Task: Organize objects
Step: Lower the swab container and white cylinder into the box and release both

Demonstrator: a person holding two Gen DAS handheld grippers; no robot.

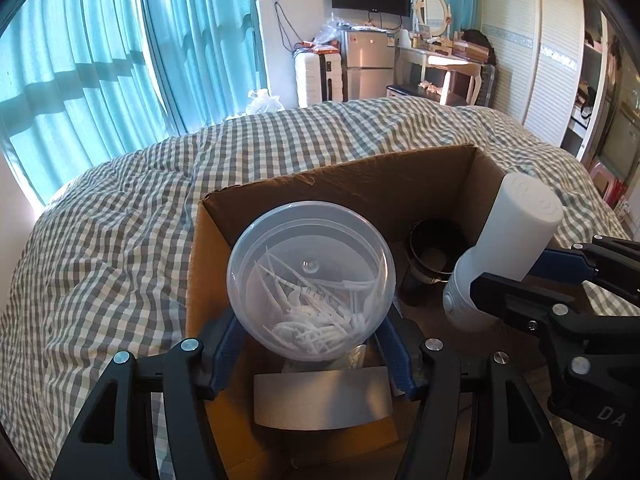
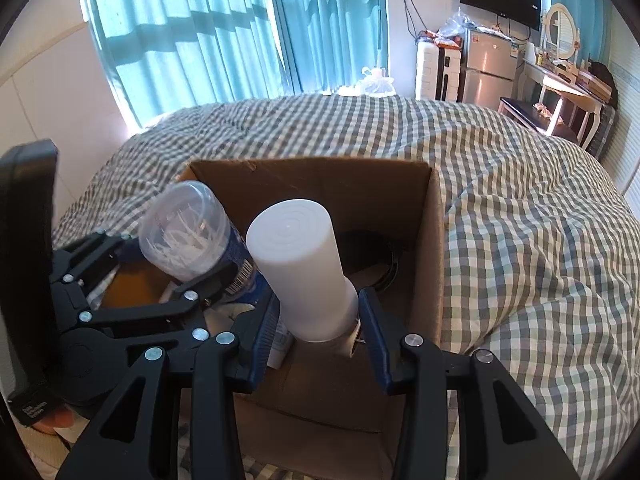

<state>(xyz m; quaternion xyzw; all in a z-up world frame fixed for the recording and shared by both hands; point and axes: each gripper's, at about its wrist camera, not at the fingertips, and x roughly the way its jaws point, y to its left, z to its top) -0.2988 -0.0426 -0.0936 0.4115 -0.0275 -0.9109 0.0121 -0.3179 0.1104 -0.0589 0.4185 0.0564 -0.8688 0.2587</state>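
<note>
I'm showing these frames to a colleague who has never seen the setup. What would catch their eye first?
Most striking are the two things held over the open cardboard box on the checked bedspread: the left tool grips a clear jar of white floss picks, and the right tool grips a white bottle beside it. Behind, bright turquoise curtains fill the window.

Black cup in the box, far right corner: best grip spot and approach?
From above, one finger inside the open mouth, one outside, pinching the rim. The black cup stands upright, mouth up, deep in the cardboard box, so the walls block a side approach. Both tongs are full: left tongs hold the clear jar, right tongs the white bottle.
</note>
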